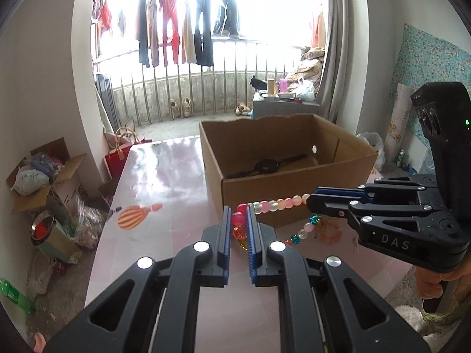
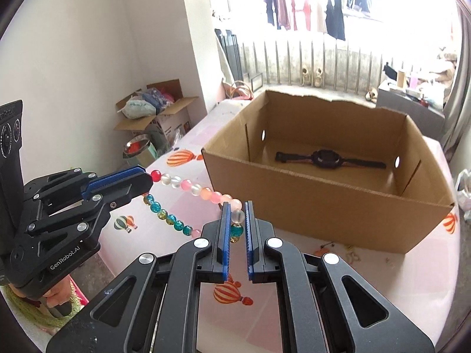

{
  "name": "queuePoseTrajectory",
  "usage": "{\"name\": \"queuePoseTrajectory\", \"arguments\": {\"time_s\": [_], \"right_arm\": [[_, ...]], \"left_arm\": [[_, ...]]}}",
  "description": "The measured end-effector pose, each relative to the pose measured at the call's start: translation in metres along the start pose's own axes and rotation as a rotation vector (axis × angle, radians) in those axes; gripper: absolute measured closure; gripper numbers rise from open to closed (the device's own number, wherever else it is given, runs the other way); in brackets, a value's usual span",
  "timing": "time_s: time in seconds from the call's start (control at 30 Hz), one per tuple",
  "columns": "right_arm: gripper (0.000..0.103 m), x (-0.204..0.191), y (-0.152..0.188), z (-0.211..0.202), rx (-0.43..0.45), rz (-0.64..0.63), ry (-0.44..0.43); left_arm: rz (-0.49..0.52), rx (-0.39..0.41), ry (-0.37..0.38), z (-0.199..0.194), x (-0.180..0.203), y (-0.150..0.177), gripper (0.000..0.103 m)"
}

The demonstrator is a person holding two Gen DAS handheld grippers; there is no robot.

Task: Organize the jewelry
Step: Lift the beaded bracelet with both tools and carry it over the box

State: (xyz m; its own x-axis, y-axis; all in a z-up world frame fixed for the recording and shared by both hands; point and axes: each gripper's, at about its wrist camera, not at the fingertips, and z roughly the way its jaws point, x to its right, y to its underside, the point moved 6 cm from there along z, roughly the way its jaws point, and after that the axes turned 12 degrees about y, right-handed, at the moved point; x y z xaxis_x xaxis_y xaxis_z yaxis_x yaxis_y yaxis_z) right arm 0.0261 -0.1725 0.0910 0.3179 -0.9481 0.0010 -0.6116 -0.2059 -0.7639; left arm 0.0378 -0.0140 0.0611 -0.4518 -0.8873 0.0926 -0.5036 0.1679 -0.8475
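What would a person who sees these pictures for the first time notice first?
A string of pink, white and teal glass beads hangs stretched above the balloon-print table, between the left hand-held gripper and the right hand-held gripper. Behind it stands an open brown cardboard box with a black wristwatch inside.

The table (image 2: 368,276) carries a glossy pale pink cover printed with striped hot-air balloons (image 2: 228,292). In the right wrist view, an open cardboard box (image 2: 332,203) stands directly on the cover at 1 o'clock from the frame centre. A black wristwatch (image 2: 326,158) lies flat on the box floor. Balloon prints show at 10 o'clock, 6 o'clock and 3 o'clock around the box. In the left wrist view, the table surface (image 1: 164,176) reflects window light at 10 o'clock of the box (image 1: 282,194).
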Motion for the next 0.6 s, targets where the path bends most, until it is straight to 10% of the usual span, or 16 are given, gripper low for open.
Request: {"name": "queuePoseTrajectory", "arguments": {"time_s": [0.27,0.6], "right_arm": [[0.096,0.041,-0.068,-0.021,0.128,0.041,0.037],[0.096,0.068,-0.101,0.068,-0.033,0.047,0.027]], "left_arm": [[0.119,0.105,0.071,0.009,0.020,-0.080,0.094],[0.092,-0.042,0.086,0.097,-0.002,-0.108,0.094]]}}
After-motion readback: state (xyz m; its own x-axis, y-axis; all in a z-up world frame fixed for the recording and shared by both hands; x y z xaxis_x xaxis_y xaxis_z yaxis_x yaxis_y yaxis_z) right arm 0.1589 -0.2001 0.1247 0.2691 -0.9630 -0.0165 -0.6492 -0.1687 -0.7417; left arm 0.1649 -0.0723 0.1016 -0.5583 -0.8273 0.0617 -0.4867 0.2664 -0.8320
